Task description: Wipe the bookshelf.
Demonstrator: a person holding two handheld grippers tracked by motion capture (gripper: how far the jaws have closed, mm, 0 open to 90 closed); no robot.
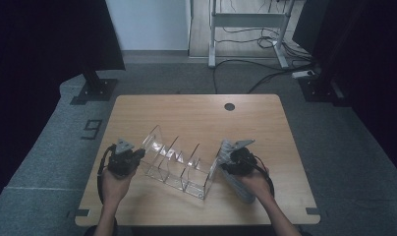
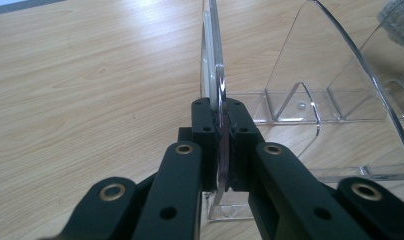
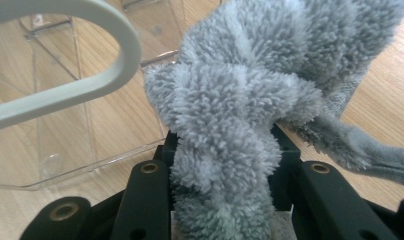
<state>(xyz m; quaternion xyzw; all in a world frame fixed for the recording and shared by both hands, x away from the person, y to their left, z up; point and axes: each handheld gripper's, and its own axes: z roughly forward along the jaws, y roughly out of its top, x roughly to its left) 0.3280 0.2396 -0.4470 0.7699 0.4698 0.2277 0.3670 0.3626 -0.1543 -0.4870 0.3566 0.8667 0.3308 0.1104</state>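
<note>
Left gripper (image 2: 223, 150) clamps the clear acrylic rack's (image 1: 179, 162) end wall; right gripper (image 3: 225, 165) pinches a grey fluffy cloth (image 3: 250, 100), apparently for wiping: keep the rack steady, strokes light.

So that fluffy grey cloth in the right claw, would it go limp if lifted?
Probably. The grey microfibre cloth bunches and folds between the right claw pads, so it looks soft and floppy. A loose strip droops to the side, suggesting it would dangle. The fuzzy pile likely resists slipping.

My surface (image 1: 196, 113): light wood, round cable hole (image 1: 229, 106). Grey carpet floor (image 1: 334, 147). Black curtains (image 1: 44, 44) either side. White frame (image 1: 245, 22) and cables (image 1: 255, 73) beyond me.
</note>
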